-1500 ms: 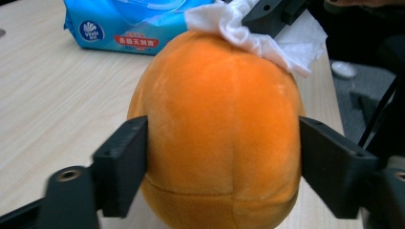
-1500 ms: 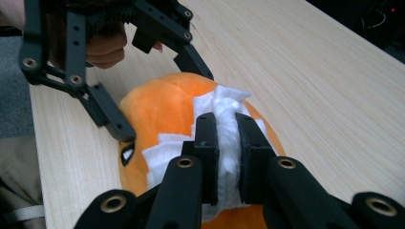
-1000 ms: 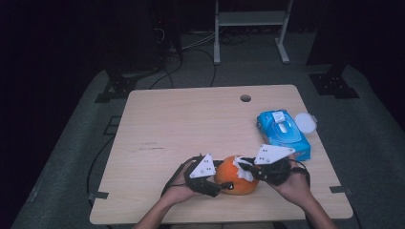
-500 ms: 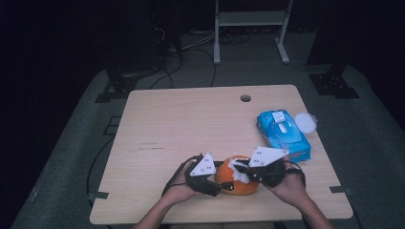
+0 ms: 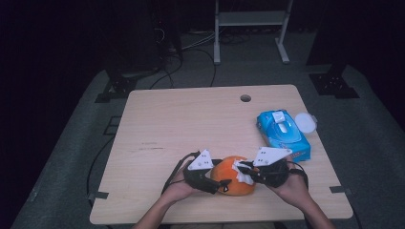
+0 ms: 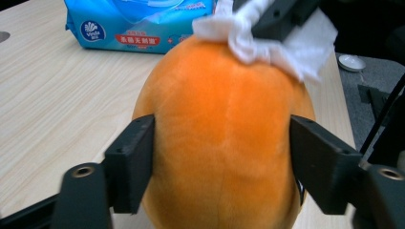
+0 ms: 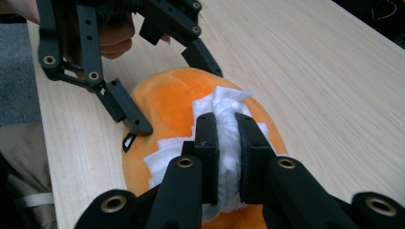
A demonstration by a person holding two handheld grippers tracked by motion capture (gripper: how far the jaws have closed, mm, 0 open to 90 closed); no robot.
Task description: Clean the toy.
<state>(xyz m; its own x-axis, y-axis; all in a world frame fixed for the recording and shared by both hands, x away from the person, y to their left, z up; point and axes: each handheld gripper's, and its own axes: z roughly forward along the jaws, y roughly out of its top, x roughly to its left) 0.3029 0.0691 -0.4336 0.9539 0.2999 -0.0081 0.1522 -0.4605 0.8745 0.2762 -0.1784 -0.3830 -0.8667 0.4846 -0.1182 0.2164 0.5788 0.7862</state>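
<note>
An orange plush toy [image 5: 234,185] lies near the table's front edge. My left gripper [image 5: 220,174] is shut on it from the left. In the left gripper view the two black pads [image 6: 136,152] press into the plush toy [image 6: 224,109] on both sides, and the jaws have just been opening slightly with the toy still between them. My right gripper [image 5: 240,168] comes in from the right, shut on a bunched white wipe [image 7: 224,102]. In the right gripper view my right gripper [image 7: 227,129] holds the wipe against the toy's top [image 7: 157,102].
A blue pack of wet wipes [image 5: 282,134] lies at the right side of the wooden table [image 5: 191,124], with a round white lid [image 5: 305,122] beside it. A cable hole [image 5: 245,98] sits near the far edge. A metal stand [image 5: 250,19] is behind the table.
The right gripper with the wipe has shifted slightly left and back over the toy's top. The left gripper and the toy stay in place.
</note>
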